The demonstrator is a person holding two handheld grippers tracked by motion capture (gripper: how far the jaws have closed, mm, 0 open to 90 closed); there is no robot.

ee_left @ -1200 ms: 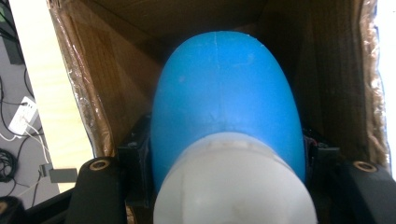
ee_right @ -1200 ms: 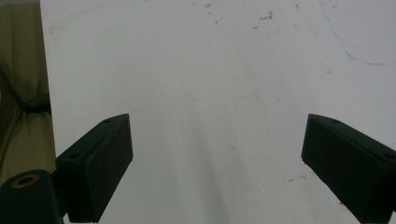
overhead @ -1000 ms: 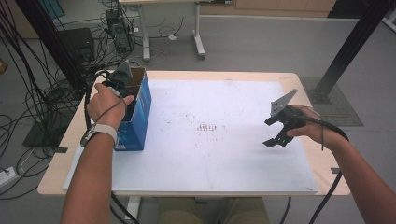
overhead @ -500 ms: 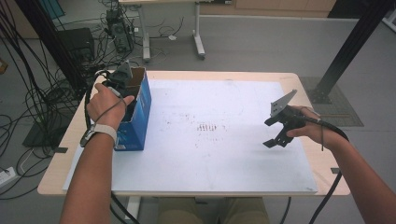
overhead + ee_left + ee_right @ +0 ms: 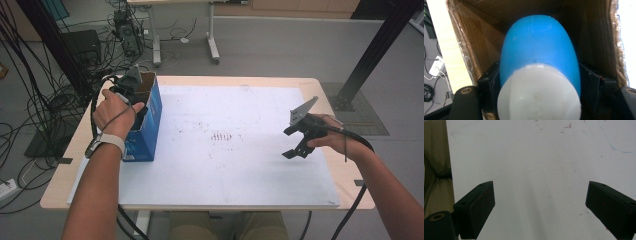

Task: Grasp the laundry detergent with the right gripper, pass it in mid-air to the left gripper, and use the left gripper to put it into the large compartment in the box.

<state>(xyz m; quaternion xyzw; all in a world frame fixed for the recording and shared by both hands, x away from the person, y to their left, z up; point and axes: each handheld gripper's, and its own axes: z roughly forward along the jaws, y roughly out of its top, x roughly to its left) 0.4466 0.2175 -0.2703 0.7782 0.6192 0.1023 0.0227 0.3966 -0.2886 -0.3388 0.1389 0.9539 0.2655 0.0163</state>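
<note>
Inside the cardboard box (image 5: 145, 107), a blue bottle with a white cap (image 5: 540, 67) sits between the left claw (image 5: 540, 82), whose jaws have just been opening. A half-released bottle could tip against the box wall. The right claw (image 5: 540, 207) is held wide, empty, above the tabletop (image 5: 225, 165).

L tool (image 5: 131, 86) jaws just been opening, pointing down; R tool (image 5: 296, 142) jaws wide apart, hovering.

I see a white mat (image 5: 225, 150) covering the wooden table (image 5: 60, 185), smudged dark at its centre. Cables (image 5: 30, 115) tangle on the floor at nine o'clock; another desk's legs (image 5: 212, 35) stand at twelve.
</note>
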